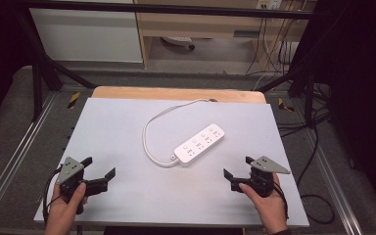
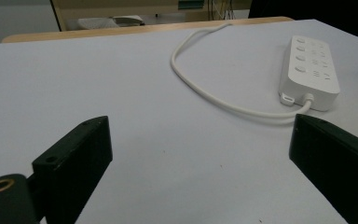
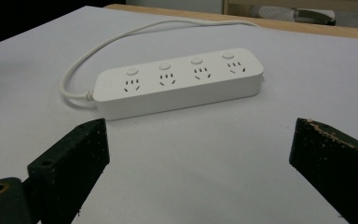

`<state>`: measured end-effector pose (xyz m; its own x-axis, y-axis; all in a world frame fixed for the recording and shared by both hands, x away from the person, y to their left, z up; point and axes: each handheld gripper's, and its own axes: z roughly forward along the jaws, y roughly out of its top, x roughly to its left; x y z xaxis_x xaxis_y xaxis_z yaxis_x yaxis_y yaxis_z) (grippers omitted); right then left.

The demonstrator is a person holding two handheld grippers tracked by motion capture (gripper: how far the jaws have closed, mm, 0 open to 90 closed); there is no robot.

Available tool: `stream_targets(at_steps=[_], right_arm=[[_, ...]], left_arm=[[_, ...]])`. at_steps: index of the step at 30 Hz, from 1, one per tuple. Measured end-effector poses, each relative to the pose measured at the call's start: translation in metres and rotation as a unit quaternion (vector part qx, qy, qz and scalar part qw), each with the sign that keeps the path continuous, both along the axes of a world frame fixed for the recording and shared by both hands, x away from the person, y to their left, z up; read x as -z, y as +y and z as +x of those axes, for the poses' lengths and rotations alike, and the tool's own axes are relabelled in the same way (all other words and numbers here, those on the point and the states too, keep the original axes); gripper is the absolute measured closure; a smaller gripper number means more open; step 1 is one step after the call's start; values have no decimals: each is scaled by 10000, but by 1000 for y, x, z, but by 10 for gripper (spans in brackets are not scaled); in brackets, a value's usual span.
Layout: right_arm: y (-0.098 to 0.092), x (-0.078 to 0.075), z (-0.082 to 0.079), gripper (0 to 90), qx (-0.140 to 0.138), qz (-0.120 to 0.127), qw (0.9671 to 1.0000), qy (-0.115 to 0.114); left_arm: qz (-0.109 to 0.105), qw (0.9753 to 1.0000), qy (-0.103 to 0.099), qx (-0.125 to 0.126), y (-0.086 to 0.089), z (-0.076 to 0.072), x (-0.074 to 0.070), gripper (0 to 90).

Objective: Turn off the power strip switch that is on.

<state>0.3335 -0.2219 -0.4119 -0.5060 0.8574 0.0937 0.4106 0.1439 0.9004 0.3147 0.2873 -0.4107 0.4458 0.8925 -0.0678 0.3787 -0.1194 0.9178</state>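
White power strip [image 1: 199, 144] lay mid-table on the grey mat [image 1: 117, 191], long axis diagonal, near-left to far-right, sockets up. Its cable [image 1: 149, 128] looped off the near-left end & ran to the far edge. Right gripper [image 1: 237, 170] sat near-right of it, jaws wide, nothing held, strip broadside ahead; prob. the nearer one. Left gripper [image 1: 99, 167] sat near-left, jaws wide too, empty, facing the cable end. Bare mat between both & strip; mat edges well apart from it.

White-topped table [image 1: 127, 196], wooden far edge, white power strip [image 1: 199, 144] lying mid-table, cord [image 1: 149, 142] looping off, perhaps over the edge
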Motion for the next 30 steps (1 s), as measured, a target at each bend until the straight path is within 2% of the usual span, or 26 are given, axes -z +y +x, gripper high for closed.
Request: stream_targets(at_steps=[5,10,17,23,25,30], right_arm=[[4,-14,12,74,34,59,9999,-105],[9,-19,23,170,5,48,9999,-164],[15,-19,34,428,-183,116,9996,-207],[22,-23,45,678,-262,165,9988,-371],[25,-24,49,725,-325,182,9985,-393],[33,-28,58,805,-416,139,9981,-434]], left_arm=[[-20,10000,2,-35,0,1,1,59],[-91,9999,-33,-139,6,1,0,59],[-18,10000,-22,-79,4,2,1,62],[23,9999,-72,-129,7,1,0,59],[-32,9998,-49,-180,11,2,0,59],[-9,9998,-25,-194,13,3,1,62]])
